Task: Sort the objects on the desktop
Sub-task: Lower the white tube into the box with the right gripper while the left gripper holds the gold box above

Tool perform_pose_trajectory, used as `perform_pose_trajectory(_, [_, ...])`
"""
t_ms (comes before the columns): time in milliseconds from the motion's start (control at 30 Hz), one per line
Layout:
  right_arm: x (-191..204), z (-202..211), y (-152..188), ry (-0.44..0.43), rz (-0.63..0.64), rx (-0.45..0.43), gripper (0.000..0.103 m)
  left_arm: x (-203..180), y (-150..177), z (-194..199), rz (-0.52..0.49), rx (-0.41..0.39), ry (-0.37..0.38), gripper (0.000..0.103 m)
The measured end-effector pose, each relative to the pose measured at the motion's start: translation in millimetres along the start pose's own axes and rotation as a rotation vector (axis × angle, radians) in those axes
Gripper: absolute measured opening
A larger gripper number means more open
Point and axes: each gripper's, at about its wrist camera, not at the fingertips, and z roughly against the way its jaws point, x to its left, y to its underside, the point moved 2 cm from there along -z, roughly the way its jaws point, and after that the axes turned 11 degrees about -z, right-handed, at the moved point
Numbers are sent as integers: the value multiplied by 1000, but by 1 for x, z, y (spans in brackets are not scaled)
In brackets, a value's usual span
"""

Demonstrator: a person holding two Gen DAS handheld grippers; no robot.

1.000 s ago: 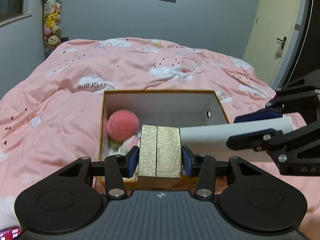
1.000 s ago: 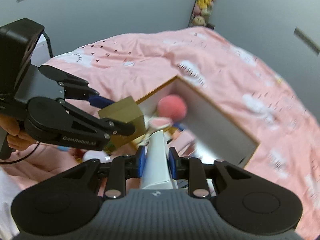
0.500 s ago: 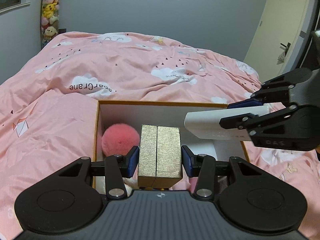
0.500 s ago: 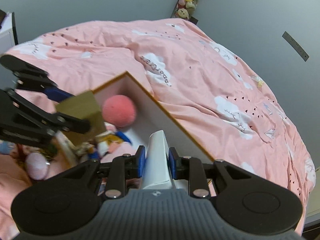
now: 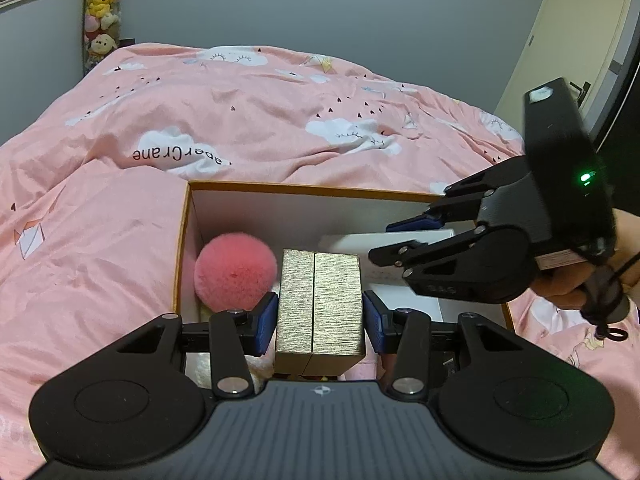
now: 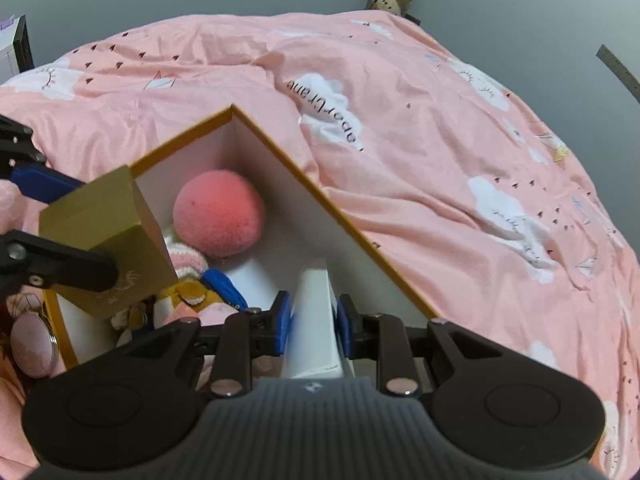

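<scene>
An orange-rimmed storage box (image 5: 304, 189) (image 6: 280, 148) with white walls lies open on the pink bedspread. Inside it sit a fluffy pink ball (image 5: 235, 271) (image 6: 219, 213) and small soft toys (image 6: 192, 280). My left gripper (image 5: 320, 316) is shut on a gold box (image 5: 320, 304) (image 6: 104, 236), held over the near side of the storage box. My right gripper (image 6: 312, 322) is shut on a slim white box (image 6: 314, 312) (image 5: 360, 242), which reaches down into the right part of the storage box. The right gripper's fingers (image 5: 424, 248) show in the left wrist view, with a hand behind them.
The pink bedspread (image 5: 256, 120) with cloud prints surrounds the storage box on all sides. A round pink compact (image 6: 34, 344) lies beside the box's near corner. Plush toys (image 5: 100, 8) hang in the far corner and a door (image 5: 568, 40) stands at right.
Both grippers moved closer over the storage box. The right gripper swung round and lowered, so the white box now points down into the box beside the gold one.
</scene>
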Motion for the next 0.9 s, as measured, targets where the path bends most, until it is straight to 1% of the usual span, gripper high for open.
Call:
perform_pose_trajectory(100, [-2,0,4,-13,10,-5,26,-3,2,-3,0,3,2,52])
perform_pose_trajectory(233, [-1,1,12,-10,48,36,26,-4,5,-5,3,4,8,52])
perform_pose_trajectory(433, [-5,-16,33,53,83,118,24,-4,10,-9,11,15,17,52])
perform_pose_trajectory(533, [-6,-25,42,61,84,145,24,-3,12,-9,16,19,17,52])
perform_pose_trajectory(700, [-7,-26,43,56,85,147,24,-2,12,-11,19,21,19,52])
perform_pose_trajectory(800, [-9,-28,41,55,56,157,25,-4,13,-11,17,22,25,52])
perform_pose_trajectory(900, [-10,-31,41,84,39,153,28,-4,14,-12,16,25,23,52])
